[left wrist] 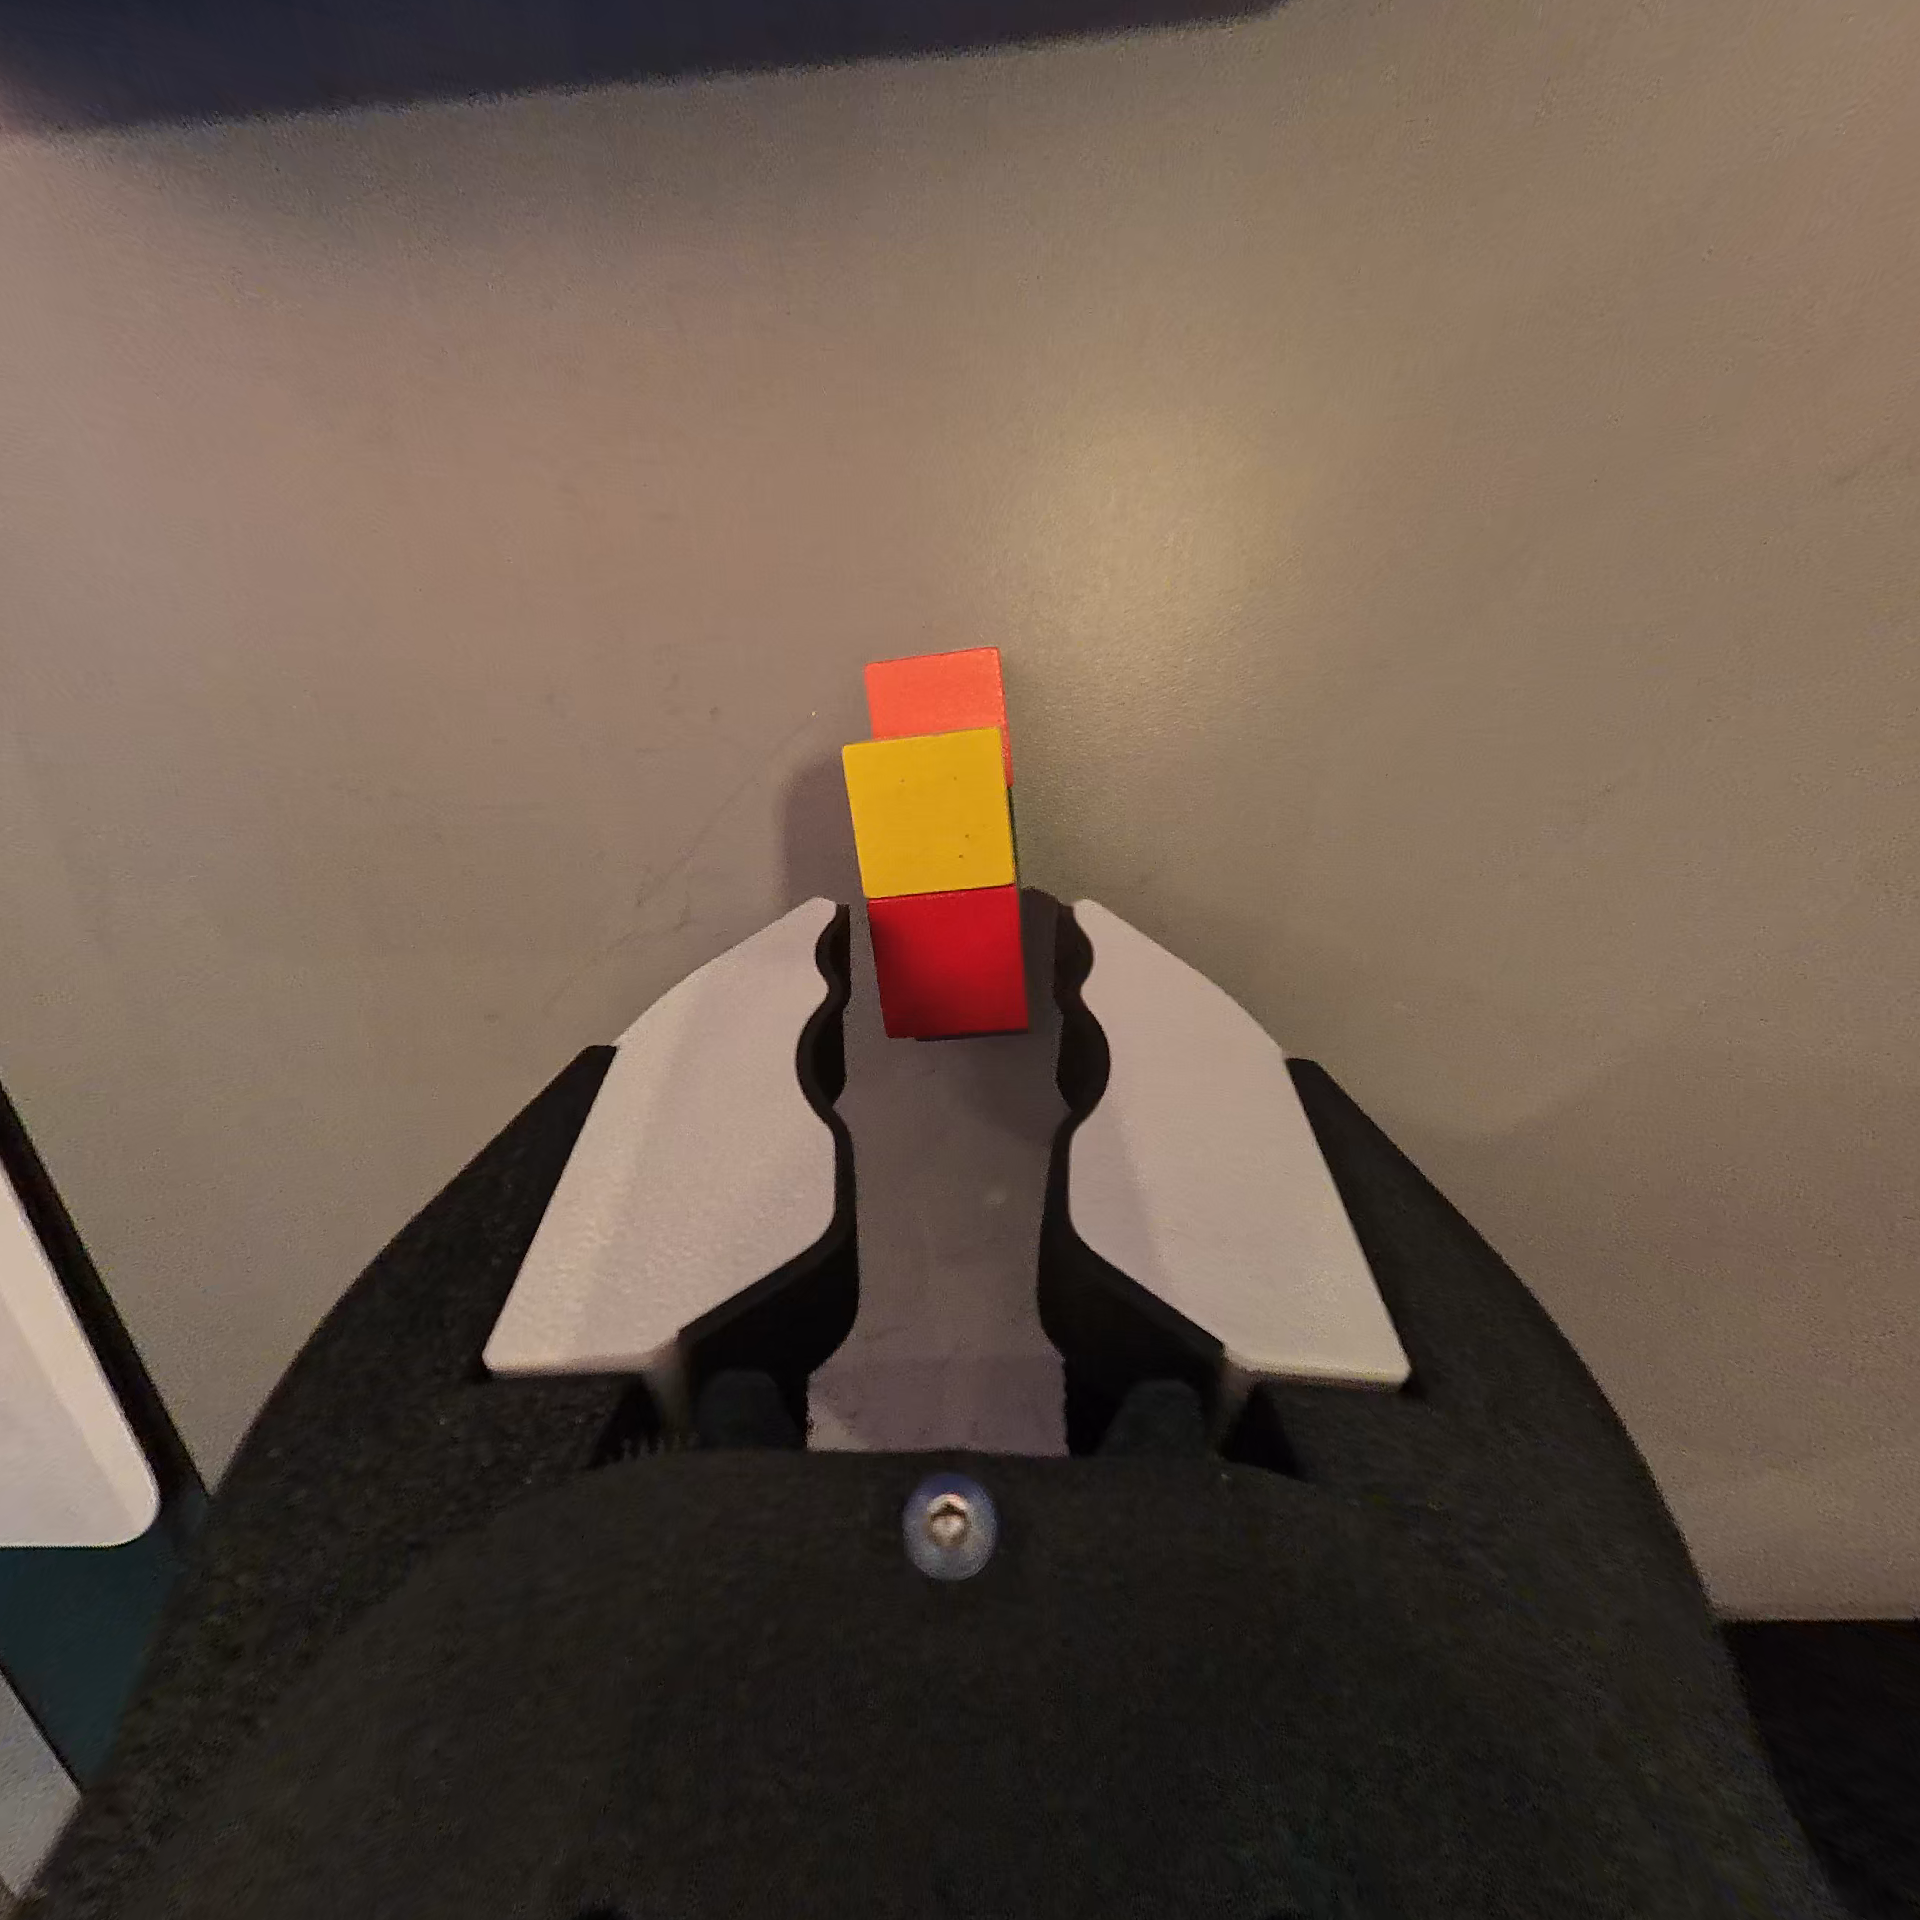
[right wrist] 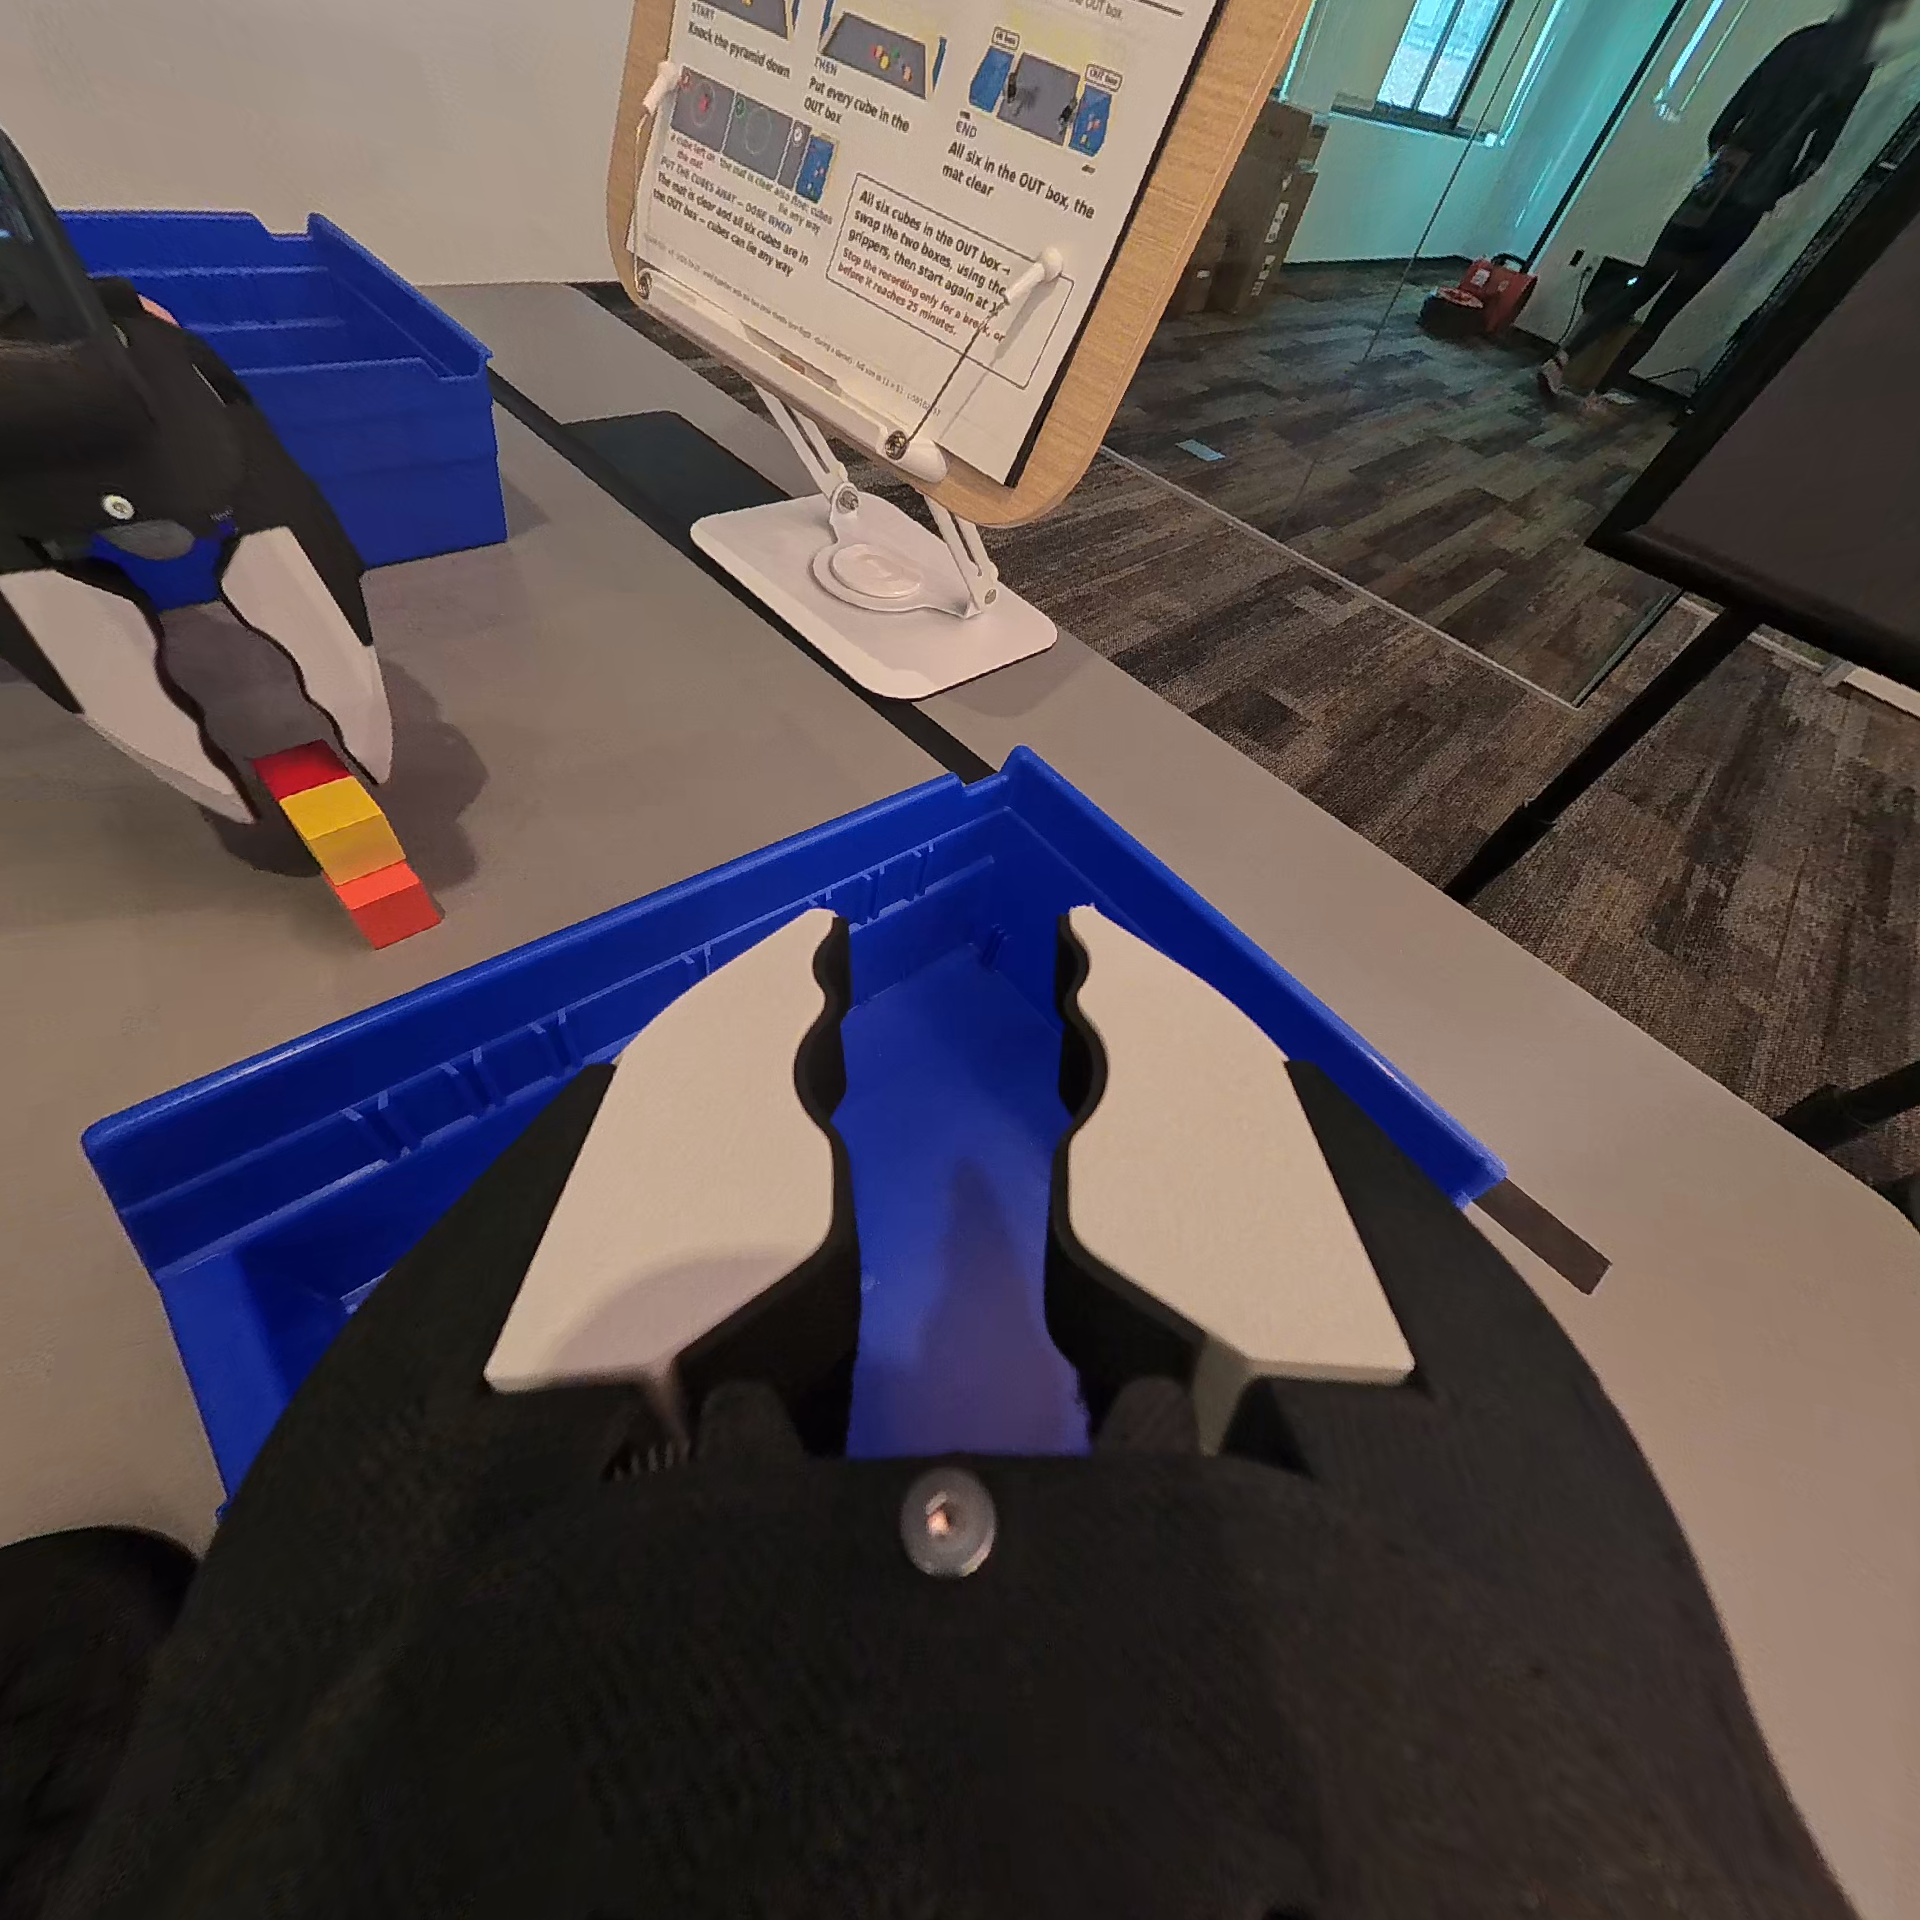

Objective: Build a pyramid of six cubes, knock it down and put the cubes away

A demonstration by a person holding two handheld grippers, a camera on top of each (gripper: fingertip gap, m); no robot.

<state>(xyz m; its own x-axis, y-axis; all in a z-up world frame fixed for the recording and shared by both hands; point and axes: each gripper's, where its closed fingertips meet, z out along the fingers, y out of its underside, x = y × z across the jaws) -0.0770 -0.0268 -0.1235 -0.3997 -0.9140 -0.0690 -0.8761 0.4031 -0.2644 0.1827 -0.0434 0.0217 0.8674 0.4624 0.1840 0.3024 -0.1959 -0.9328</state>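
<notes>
Straddling the red cube point(left wrist: 951, 961) with our left gripper point(left wrist: 951, 935), fingers parted, we risk nudging the yellow cube point(left wrist: 928, 812) askew; right gripper point(right wrist: 951, 935) gapes empty over the blue bin point(right wrist: 1226, 925).

A grey table point(right wrist: 665, 665) carries a row of touching cubes, red point(right wrist: 296, 771), yellow point(right wrist: 335, 816), orange point(right wrist: 387, 902), two blue bins point(right wrist: 312, 1122) point(right wrist: 343, 343), and a white stand point(right wrist: 883, 613); possibly a dark strip point(right wrist: 1548, 1242) too.
</notes>
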